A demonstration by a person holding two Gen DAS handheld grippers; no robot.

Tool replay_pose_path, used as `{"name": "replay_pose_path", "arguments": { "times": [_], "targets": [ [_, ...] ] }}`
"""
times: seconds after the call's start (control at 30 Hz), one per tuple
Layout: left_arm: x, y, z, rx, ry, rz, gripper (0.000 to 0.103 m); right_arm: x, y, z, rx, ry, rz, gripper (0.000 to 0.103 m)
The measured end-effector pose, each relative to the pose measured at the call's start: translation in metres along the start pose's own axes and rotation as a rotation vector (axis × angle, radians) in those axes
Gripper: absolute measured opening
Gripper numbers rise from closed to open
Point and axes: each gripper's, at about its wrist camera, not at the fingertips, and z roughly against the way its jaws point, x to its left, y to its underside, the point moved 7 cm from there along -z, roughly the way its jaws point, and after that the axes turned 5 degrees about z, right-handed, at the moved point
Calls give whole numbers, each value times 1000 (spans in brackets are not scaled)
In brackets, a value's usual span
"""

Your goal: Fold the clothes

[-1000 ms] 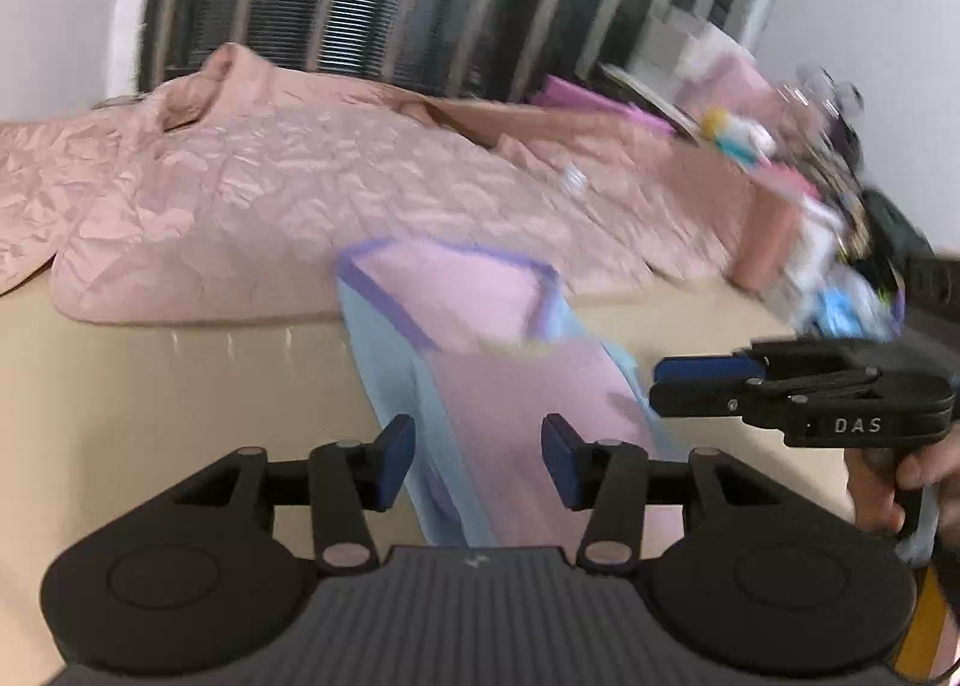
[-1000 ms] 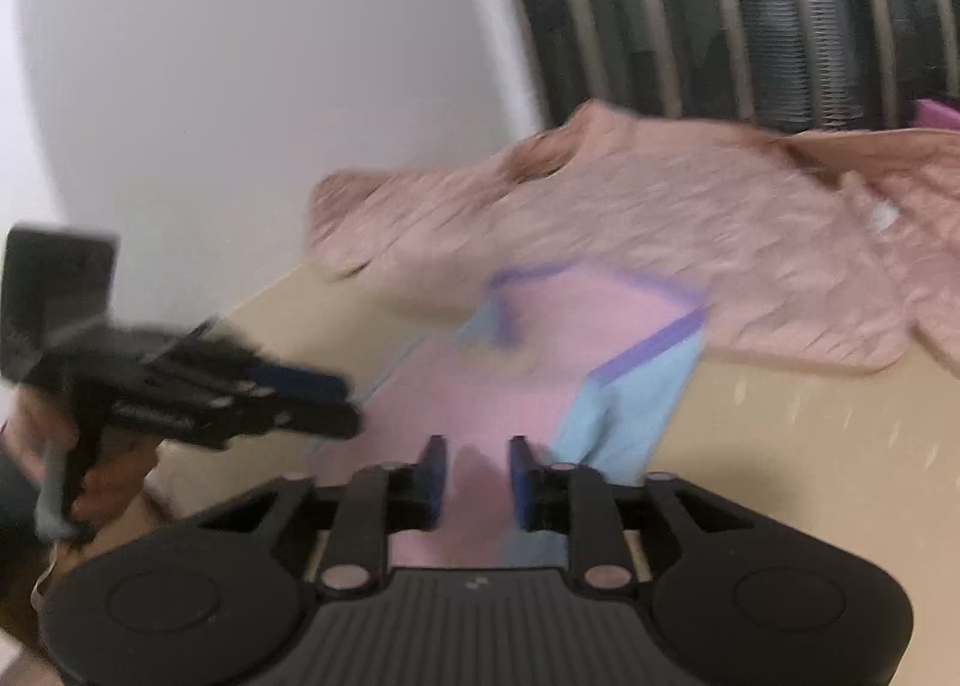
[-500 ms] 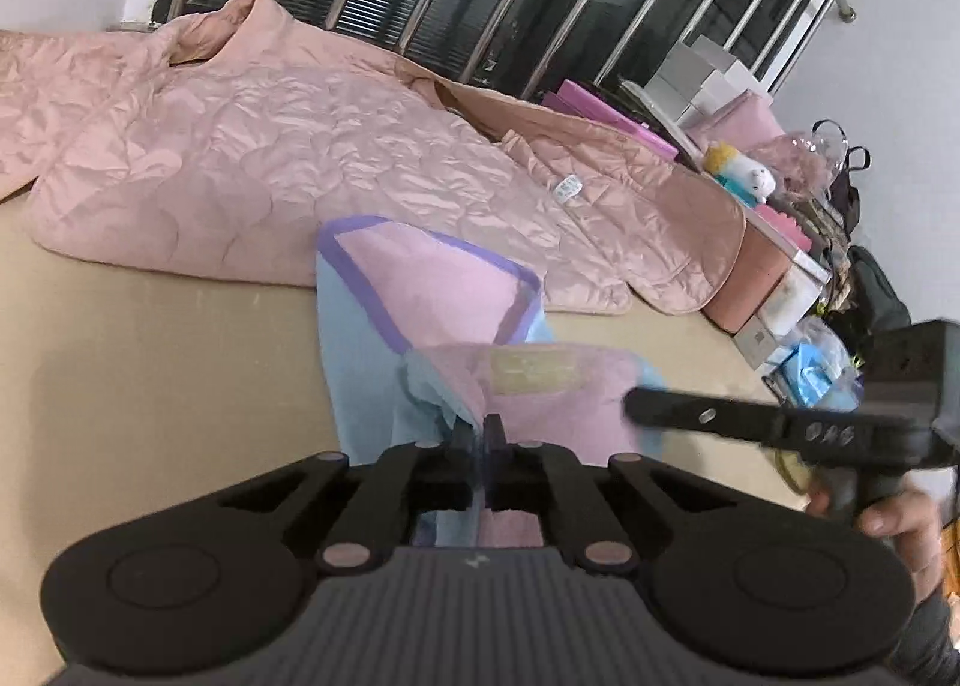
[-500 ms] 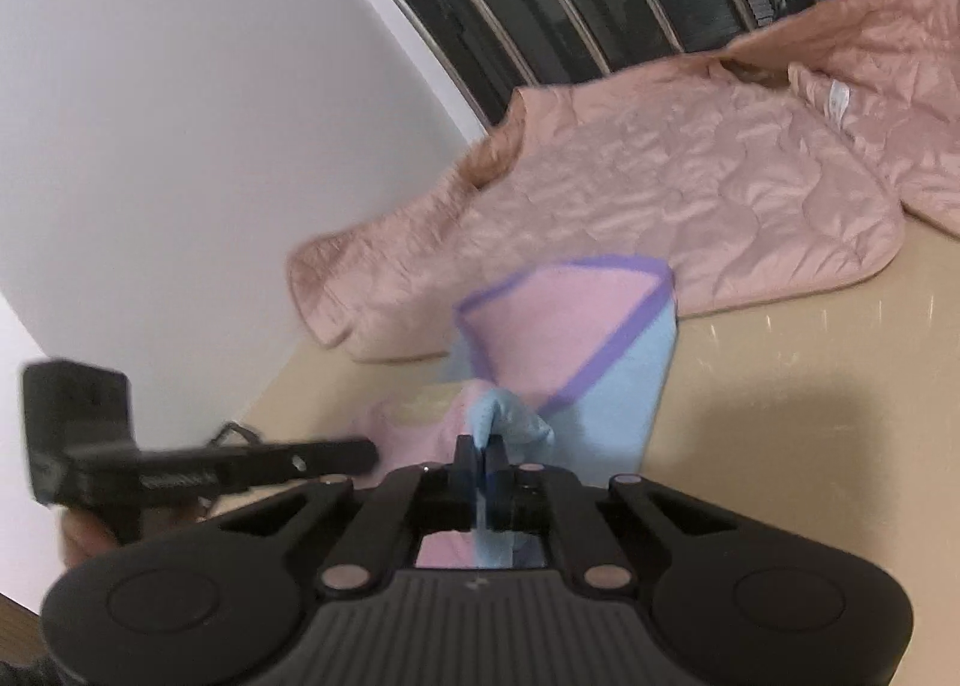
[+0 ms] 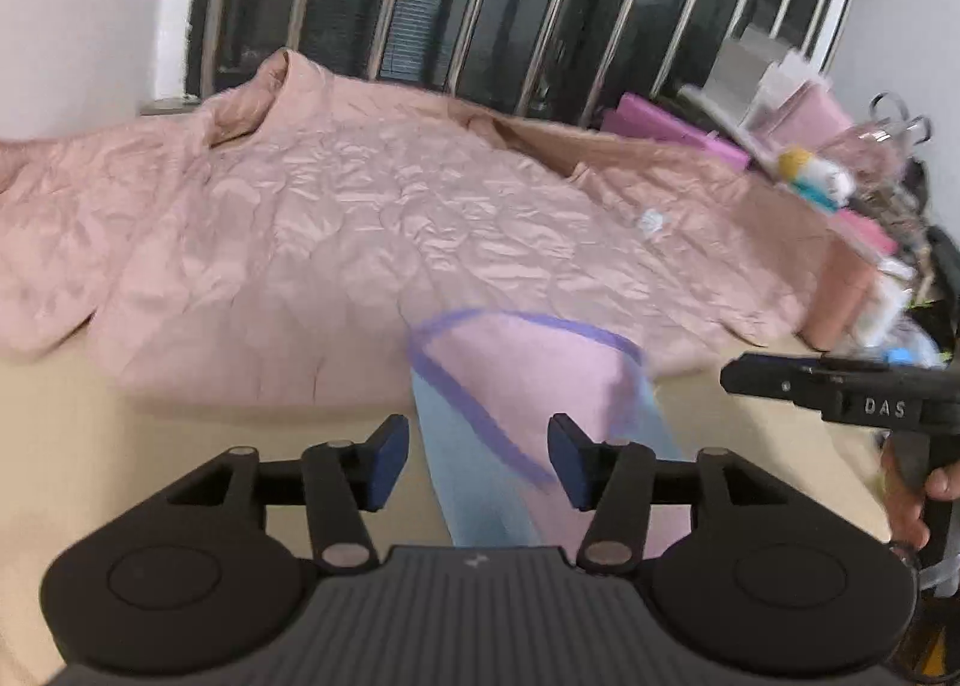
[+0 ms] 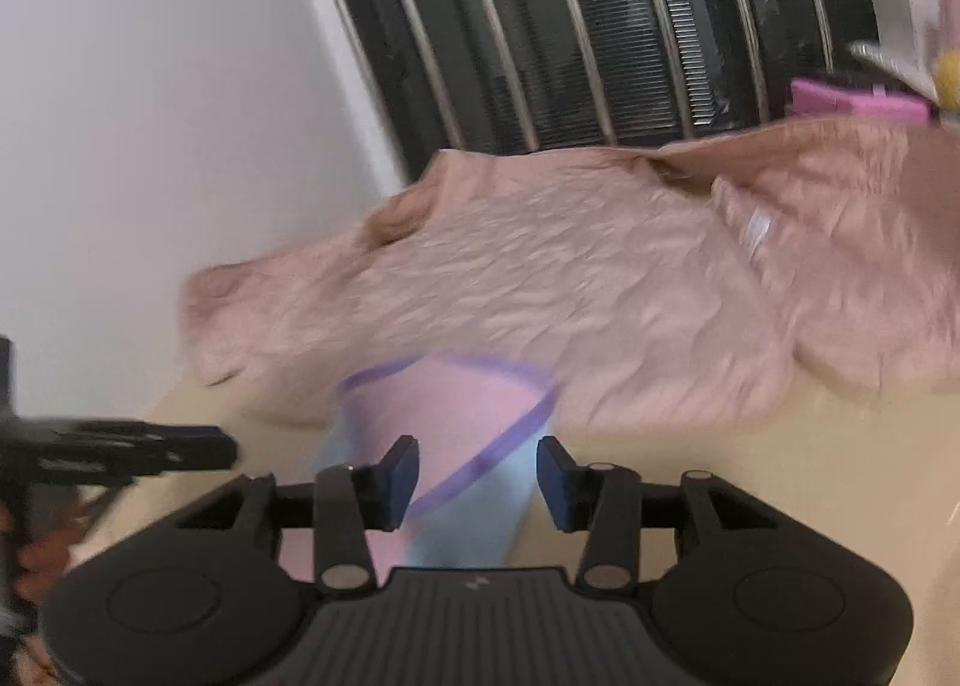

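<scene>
Quilted jacket (image 5: pixel 372 242): pink cloth, crinkled, slight sheen; small garment (image 5: pixel 528 380): soft matt cloth, pink and blue; table (image 5: pixel 120 446): smooth, matt beige; window bars (image 5: pixel 558 8): glossy metal.

White wall (image 6: pixel 150 116), barred dark window (image 5: pixel 540 8).

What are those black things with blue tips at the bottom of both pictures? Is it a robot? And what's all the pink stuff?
No robot here. A person holds a pinching tool in each hand, and each tool carries a camera looking out over its own two fingers. One picture comes from the left gripper, the other from the right gripper. Each camera also catches the other tool off to the side. Both grippers' jaws are opening, and nothing is pinched. On the beige table lies a small pink and blue garment with purple trim; it shows between the blue pads, which do not touch it. Behind it sprawls a big pink quilted jacket. The job is folding clothes.
</scene>
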Motion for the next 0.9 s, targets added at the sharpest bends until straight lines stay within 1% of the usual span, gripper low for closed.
{"name": "replay_pose_path", "arguments": {
  "times": [0.03, 0.1, 0.13, 0.2, 0.23, 0.27, 0.3, 0.33, 0.37, 0.43, 0.5, 0.57, 0.6, 0.67, 0.7, 0.77, 0.8, 0.9],
  "targets": [
    [2, -9, -14, 9, -34, 1, 52, -6, -8, -15, 21, 18, 6, 42],
    [-2, -16, -37, 23, -93, -41, 51, -14, -17, -46, 81, 51, 10, 41],
    [-4, -19, -48, 31, -122, -62, 51, -17, -18, -59, 105, 62, 7, 37],
    [-2, -21, -64, 56, -146, -24, 48, -22, -17, -77, 141, 75, 2, 31],
    [-2, -22, -68, 59, -138, -20, 37, -23, -15, -83, 152, 79, 0, 24],
    [-2, -22, -71, 61, -130, -17, 11, -25, -14, -89, 163, 84, -3, 17],
    [-1, -22, -73, 60, -118, -10, 3, -25, -12, -91, 165, 83, -3, 7],
    [0, -21, -75, 58, -106, -3, 3, -24, -11, -91, 160, 74, -6, 2],
    [0, -21, -73, 45, -89, 8, 2, -24, -10, -89, 156, 61, -11, 2],
    [0, -21, -62, 15, -69, 15, 2, -21, -13, -78, 114, 45, -11, 2],
    [-8, -21, -35, -41, -21, -1, 2, -12, -17, -56, 52, 24, 11, 2],
    [-17, -15, 0, -102, 10, -46, 2, 1, -19, -23, -19, -32, 51, 2],
    [-22, -12, 18, -132, 26, -69, 2, 8, -17, -5, -47, -58, 73, 2],
    [-27, 2, 44, -160, 37, -107, 2, 23, -4, 28, -88, -117, 124, 2],
    [-31, 13, 57, -167, 40, -130, 2, 30, 5, 43, -96, -141, 151, 2],
    [-28, 42, 74, -159, 27, -145, 2, 42, 25, 61, -83, -163, 196, 2],
    [-26, 56, 77, -150, 15, -142, 2, 47, 37, 67, -71, -173, 215, 2],
    [-22, 97, 83, -121, -21, -130, 4, 59, 76, 73, 7, -202, 272, 2]
  ]
}}
